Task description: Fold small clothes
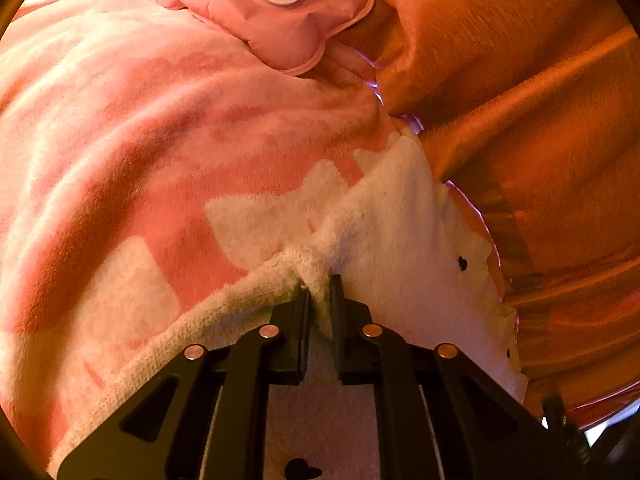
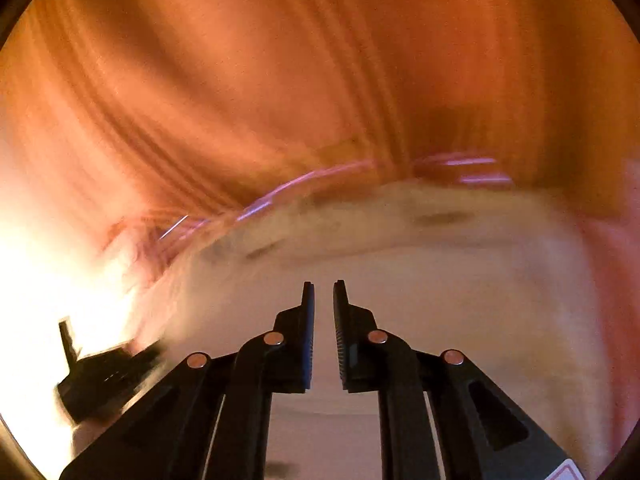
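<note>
Left gripper (image 1: pixel 320 284): clamped on the white hem of the fluffy garment (image 1: pixel 392 220).
Right gripper (image 2: pixel 324 286): jaws nearly together, nothing visible between them.
Background: orange fabric (image 1: pixel 520 80).

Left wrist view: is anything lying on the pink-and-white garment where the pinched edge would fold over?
Yes. A pink padded pouch with a white round cap lies on the far part of the garment, beyond the left gripper, whose jaws pinch the cream hem.
</note>
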The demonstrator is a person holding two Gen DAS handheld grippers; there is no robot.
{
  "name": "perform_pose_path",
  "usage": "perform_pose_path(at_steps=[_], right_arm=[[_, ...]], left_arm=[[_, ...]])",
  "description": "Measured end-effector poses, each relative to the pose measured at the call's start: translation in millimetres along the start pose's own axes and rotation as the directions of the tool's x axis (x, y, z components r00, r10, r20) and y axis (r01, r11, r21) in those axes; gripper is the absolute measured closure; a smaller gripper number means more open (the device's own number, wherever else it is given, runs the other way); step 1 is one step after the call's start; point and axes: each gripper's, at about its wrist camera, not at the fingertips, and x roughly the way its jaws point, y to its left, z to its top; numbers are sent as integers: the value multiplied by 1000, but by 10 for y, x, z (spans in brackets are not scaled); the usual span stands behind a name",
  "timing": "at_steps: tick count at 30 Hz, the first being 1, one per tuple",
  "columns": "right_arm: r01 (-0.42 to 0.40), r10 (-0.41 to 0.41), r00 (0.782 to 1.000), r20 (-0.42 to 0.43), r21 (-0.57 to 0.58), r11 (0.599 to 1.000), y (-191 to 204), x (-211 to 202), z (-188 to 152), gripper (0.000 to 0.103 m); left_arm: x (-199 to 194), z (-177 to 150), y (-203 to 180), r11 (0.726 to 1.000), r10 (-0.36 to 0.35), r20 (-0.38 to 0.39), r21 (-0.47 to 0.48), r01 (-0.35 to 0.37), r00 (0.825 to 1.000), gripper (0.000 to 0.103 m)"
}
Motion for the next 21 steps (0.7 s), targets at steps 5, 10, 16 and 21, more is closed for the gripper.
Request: perform_pose_path(at_steps=[5, 10, 16, 21], right_arm=[[-100, 56, 965, -255, -162, 982, 834, 1378, 77, 95], [112, -115, 983, -143, -34, 993, 423, 1610, 506, 103], [117, -121, 986, -113, -40, 992, -50, 769, 96, 101], [175, -177, 984, -14, 262, 949, -1181, -204, -276, 103]], left_arm=[[14, 11, 18, 1000, -5, -5, -2, 5, 1000, 93], [31, 11, 6, 1000, 0, -18, 4, 0, 1000, 93], [22, 5, -15, 999, 18, -23, 26, -18, 1000, 93], [-3, -17, -1, 1000, 10, -24, 11, -10, 1000, 93]])
